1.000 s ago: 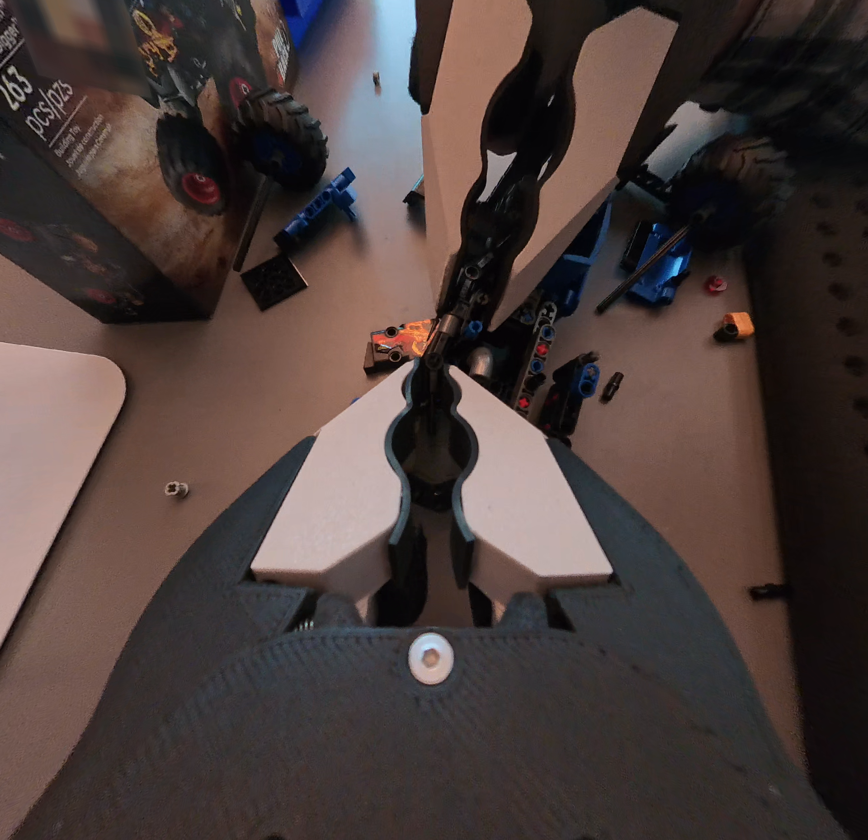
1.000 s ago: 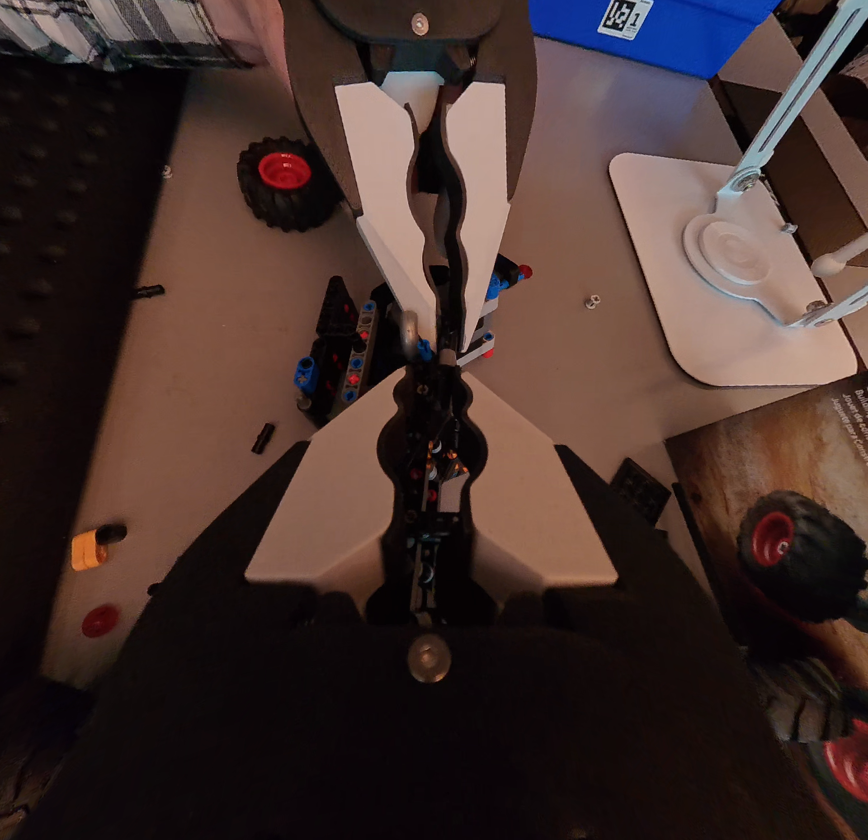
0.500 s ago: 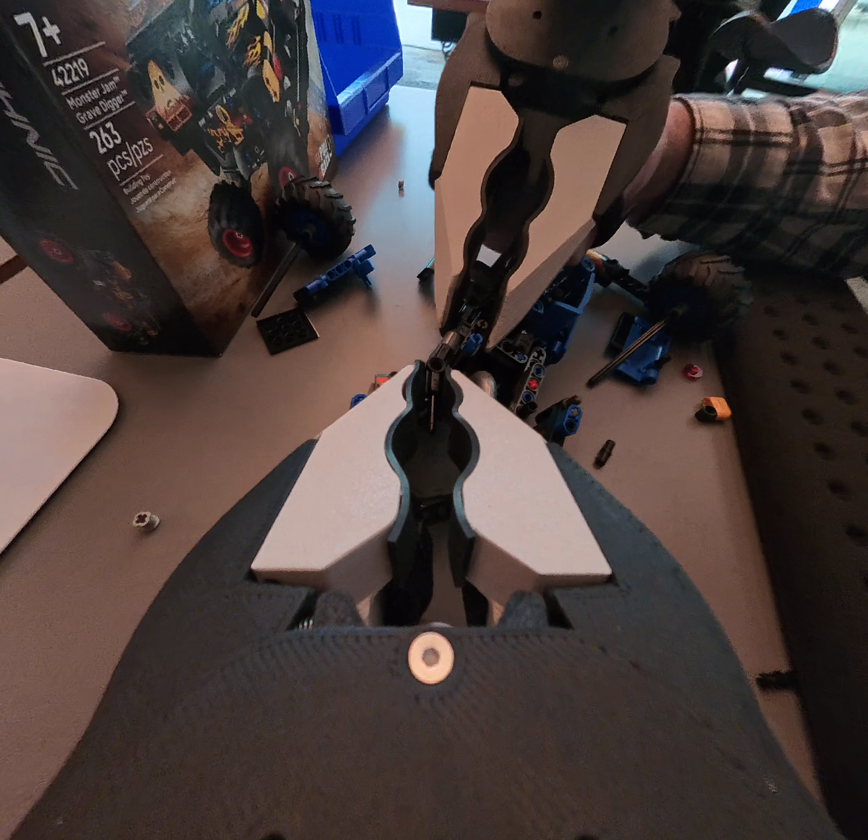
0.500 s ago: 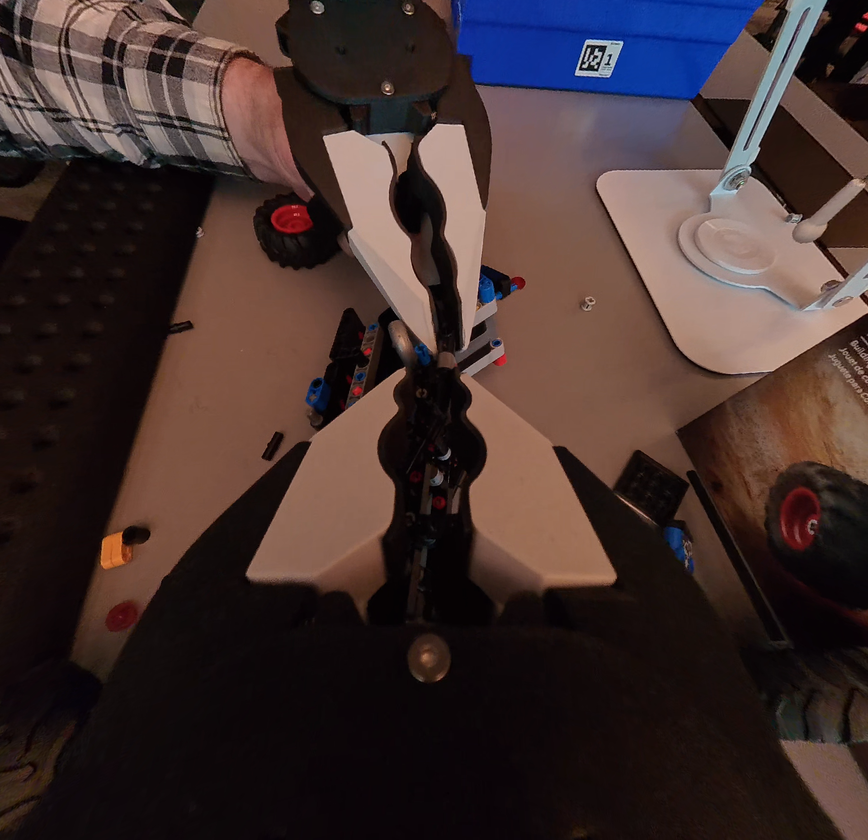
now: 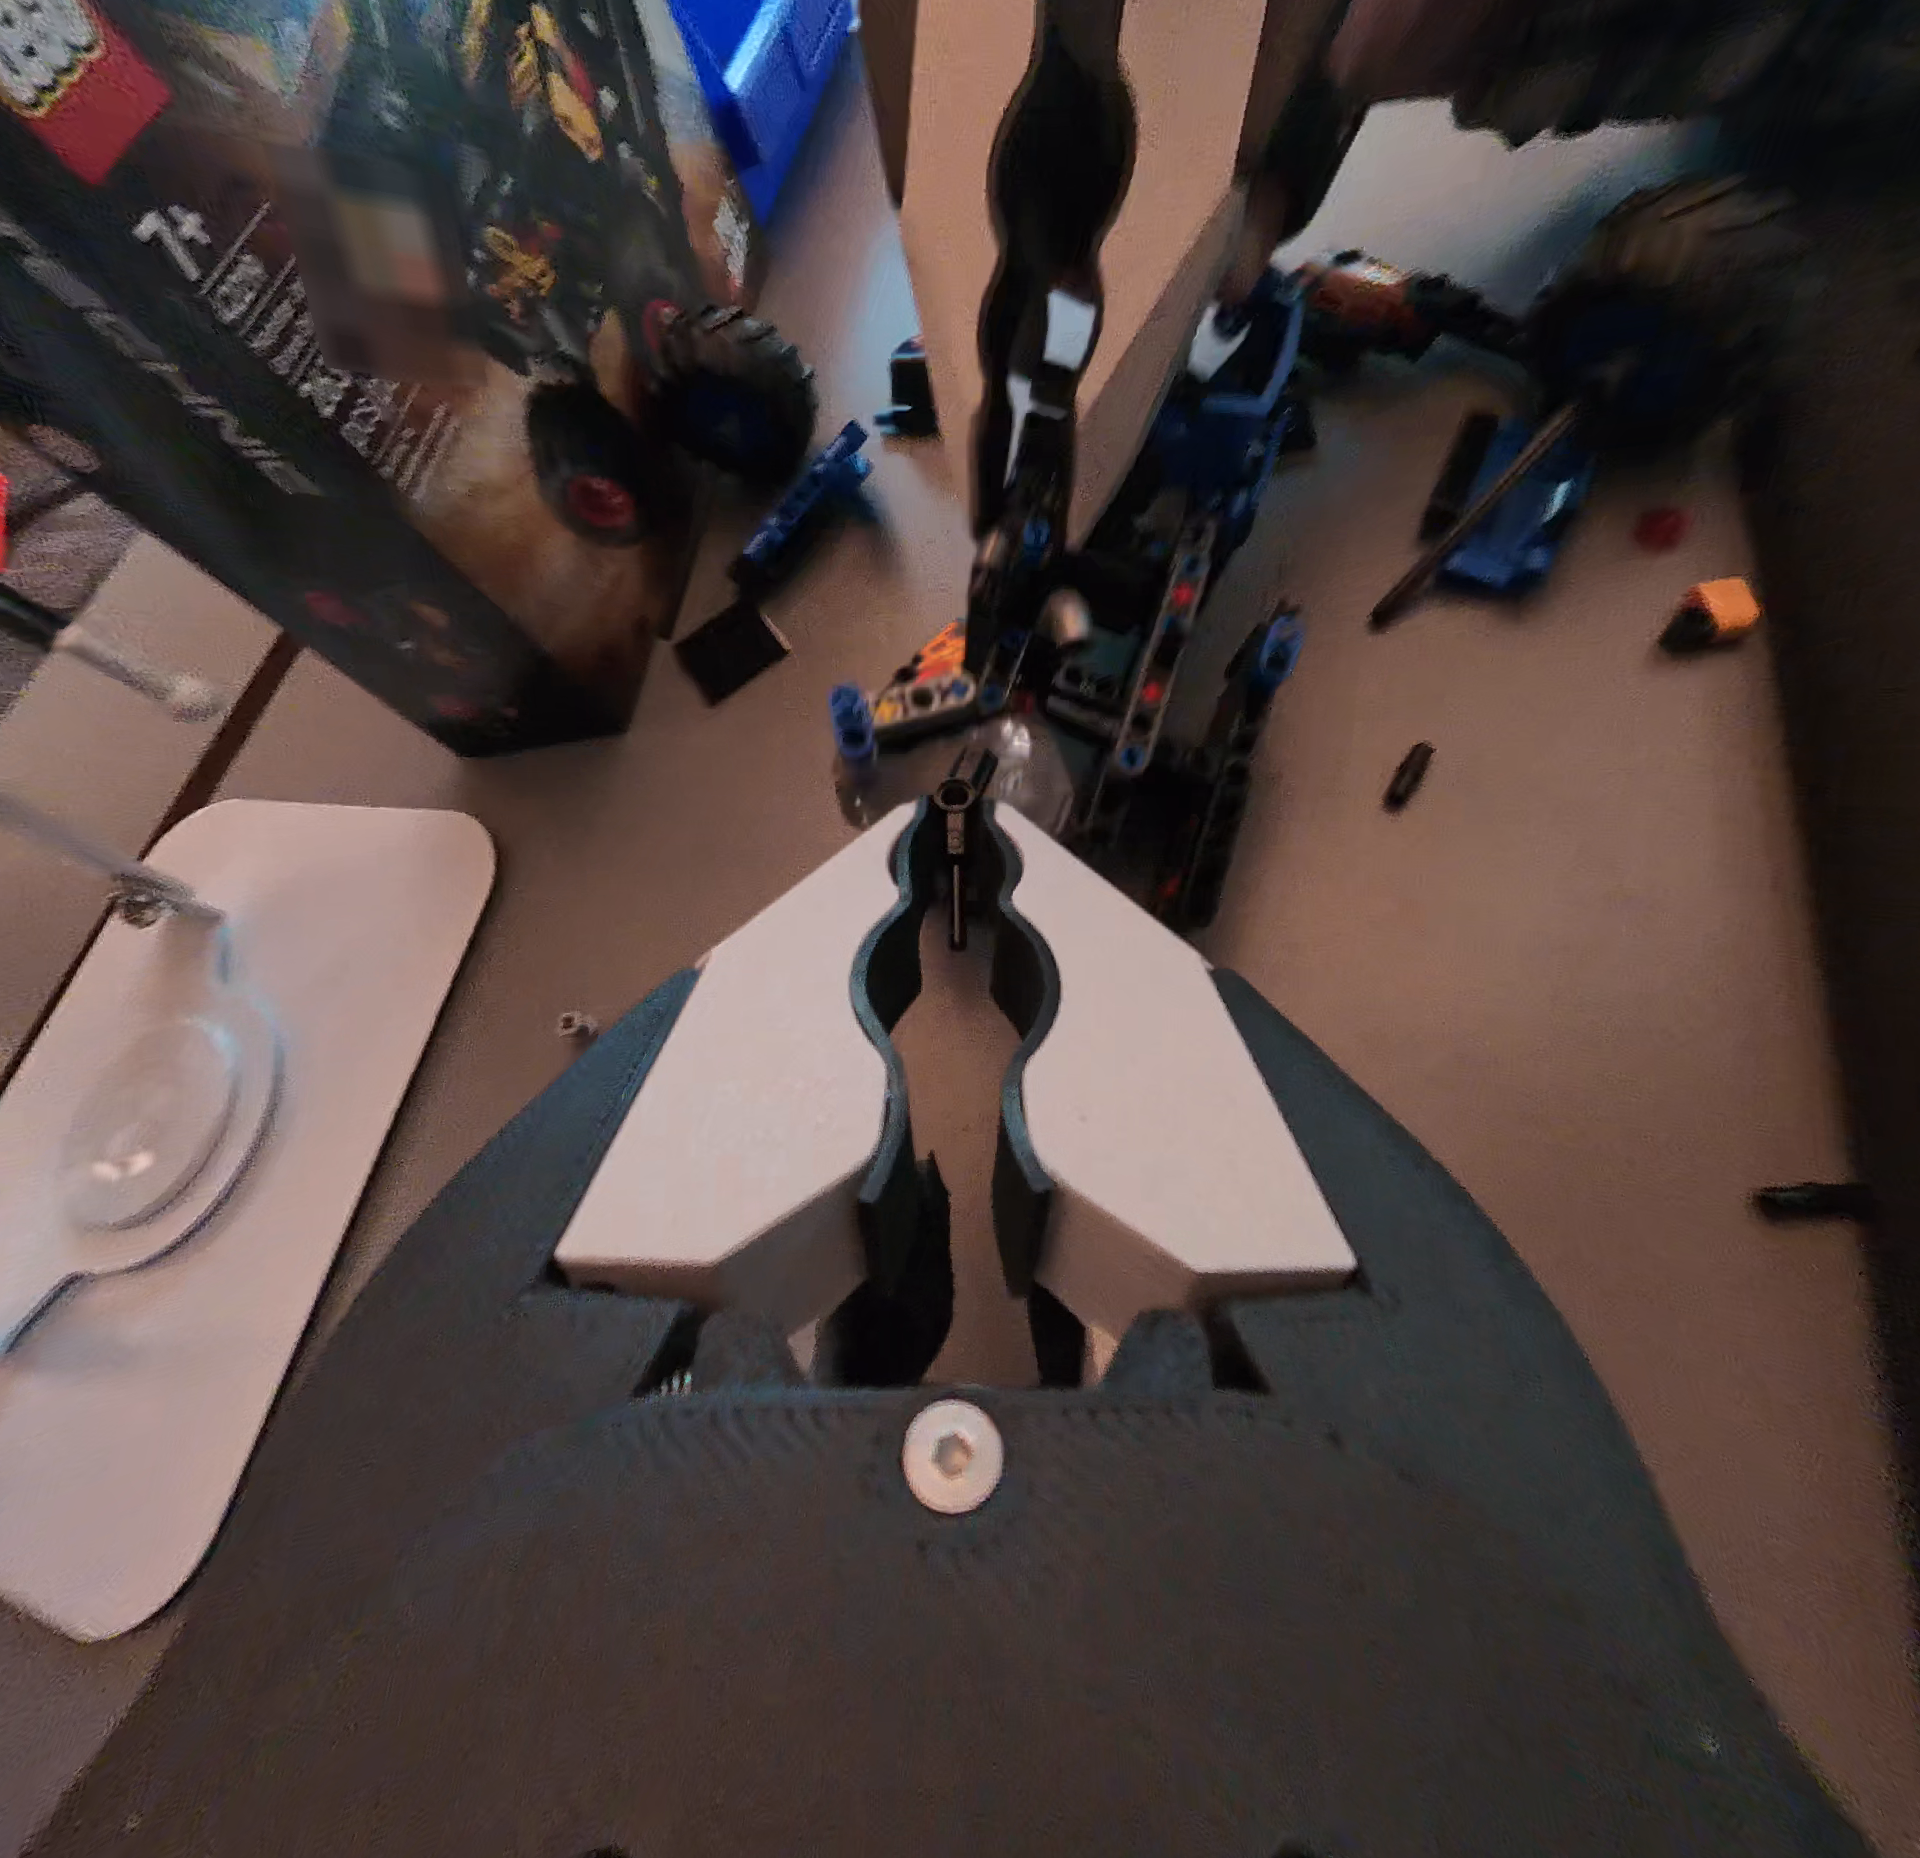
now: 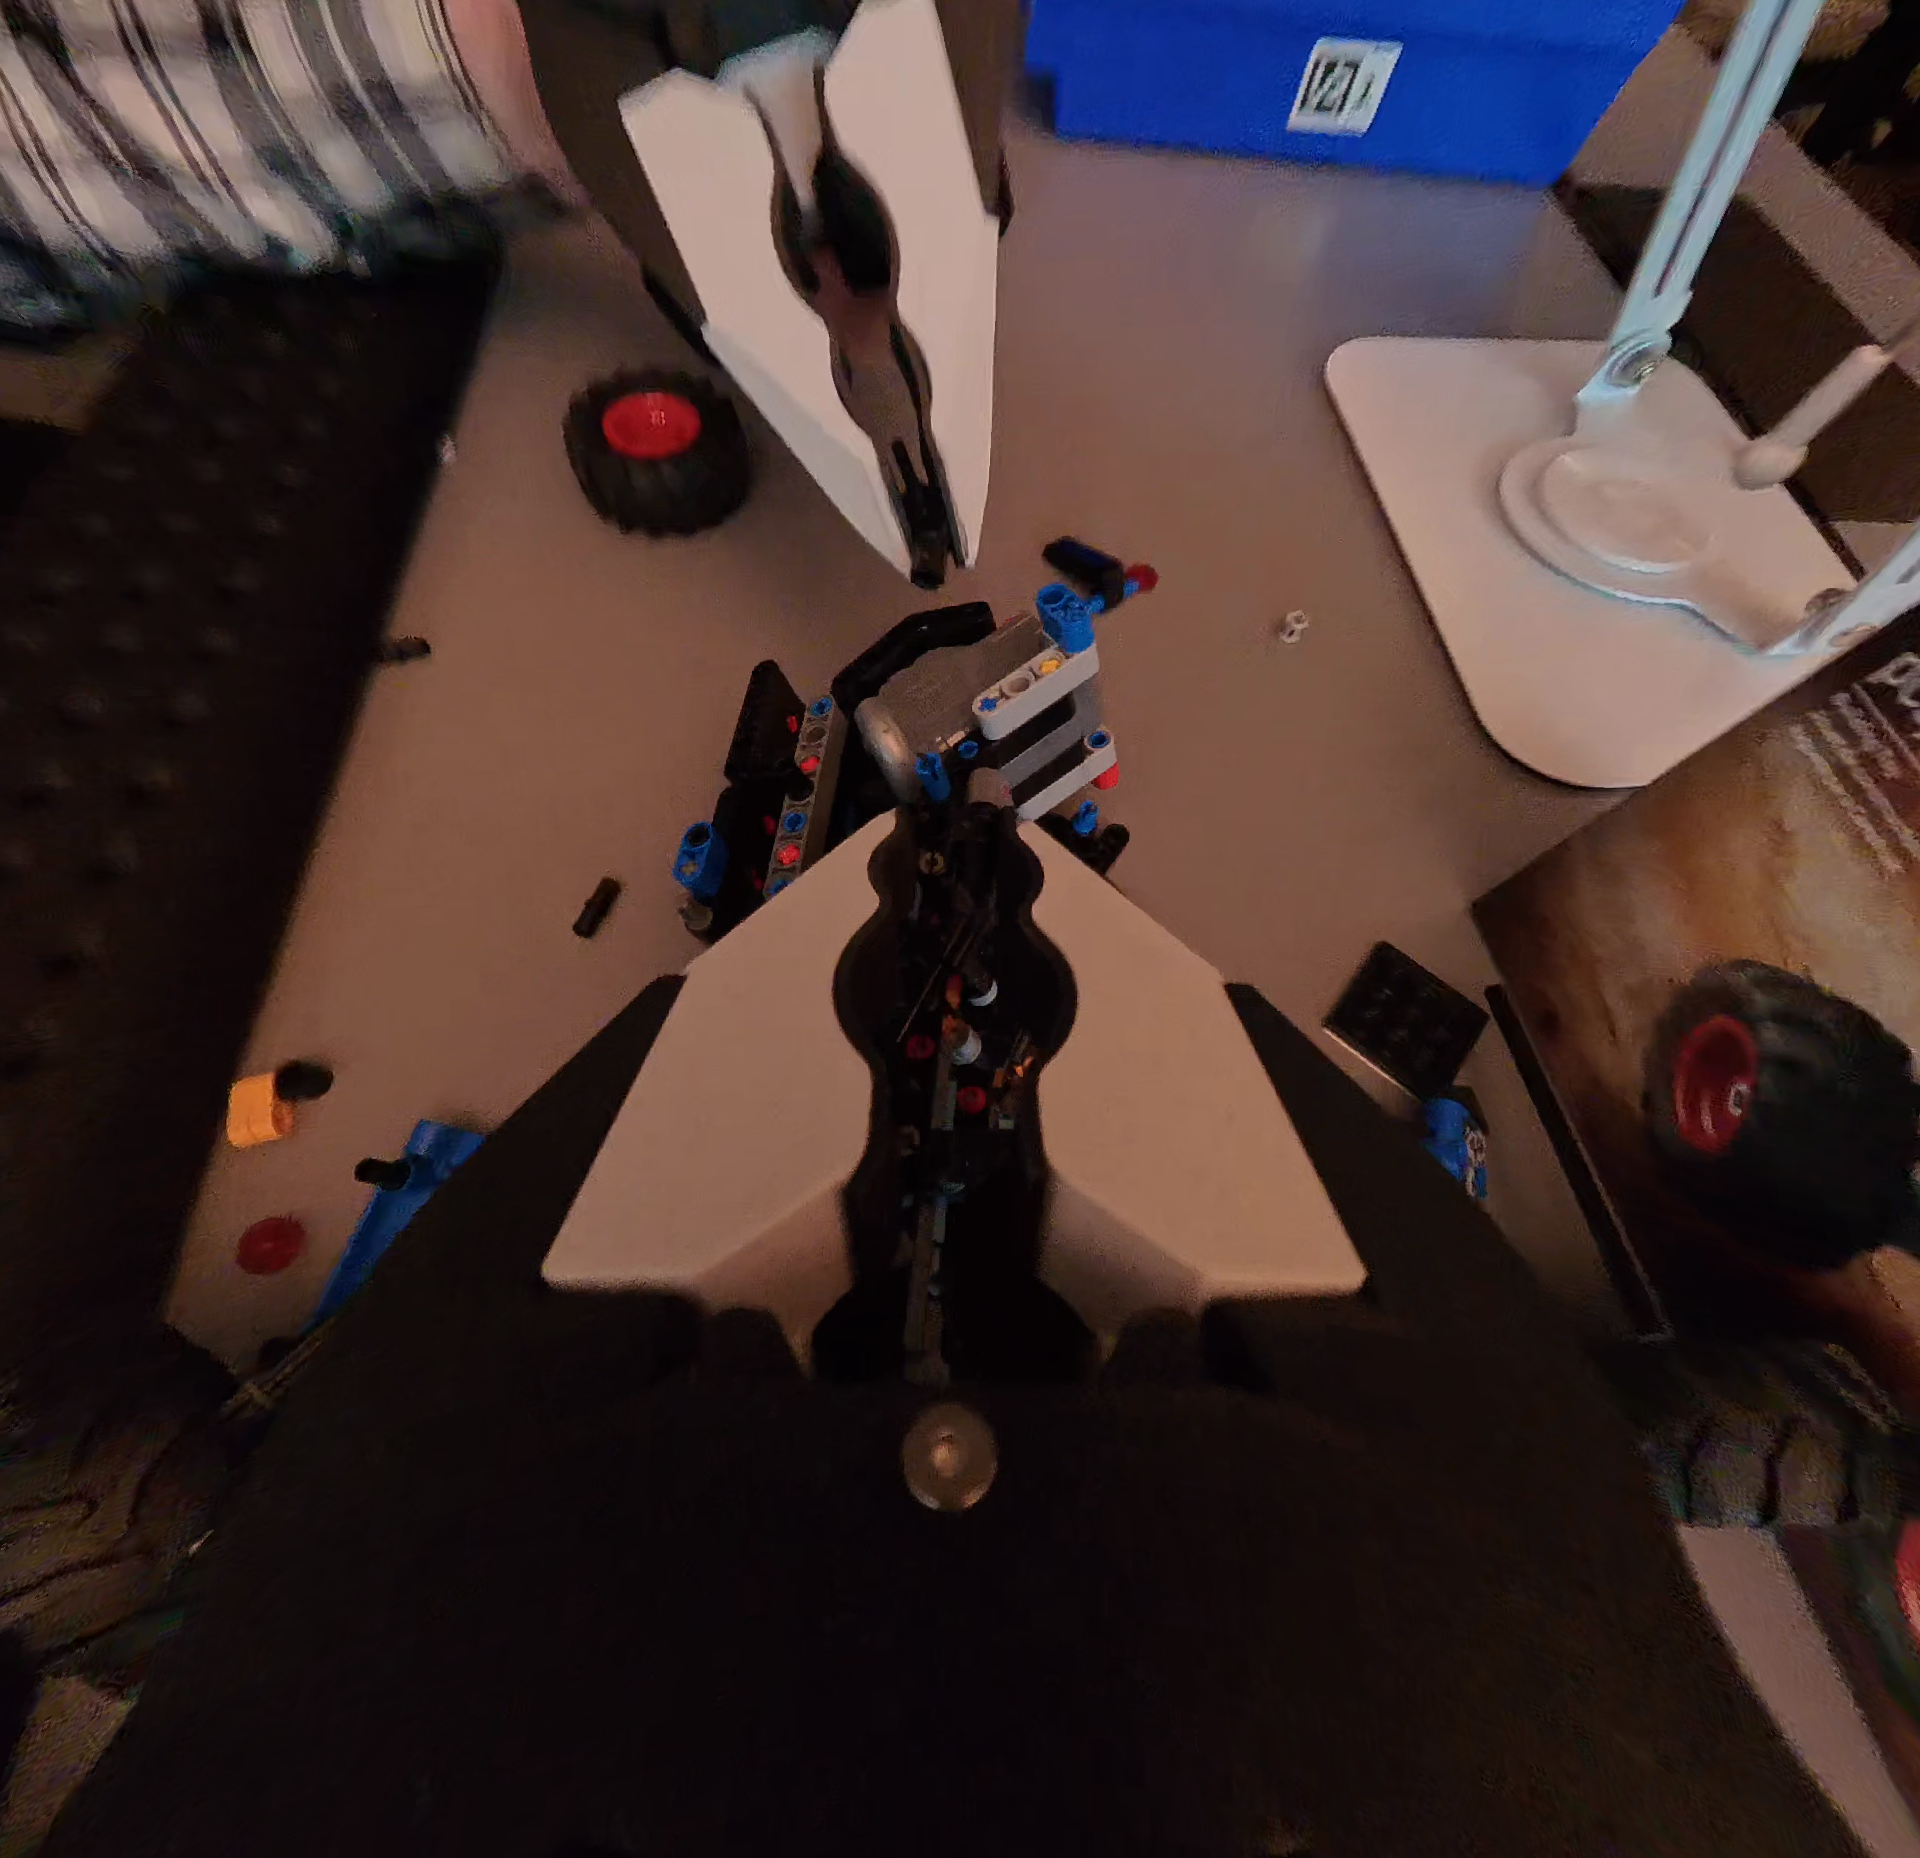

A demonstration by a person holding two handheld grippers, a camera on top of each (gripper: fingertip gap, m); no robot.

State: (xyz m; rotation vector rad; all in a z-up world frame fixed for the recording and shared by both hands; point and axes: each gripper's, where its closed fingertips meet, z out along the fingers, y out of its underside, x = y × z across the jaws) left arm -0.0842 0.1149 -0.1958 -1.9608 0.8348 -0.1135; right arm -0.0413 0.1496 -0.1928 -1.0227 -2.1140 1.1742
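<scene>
Between left claw (image 5: 956, 821) tips — slim black pin (image 5: 956, 873)

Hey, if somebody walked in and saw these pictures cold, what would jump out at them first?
Probably the two white claws meeting tip to tip over the grey table: the left claw pinches a thin black pin, and the right claw grips a black building-toy chassis studded with red and blue pegs. Next, the loose black tire with a red hub beside the left claw, and the blue bin at the table's far edge.
</scene>
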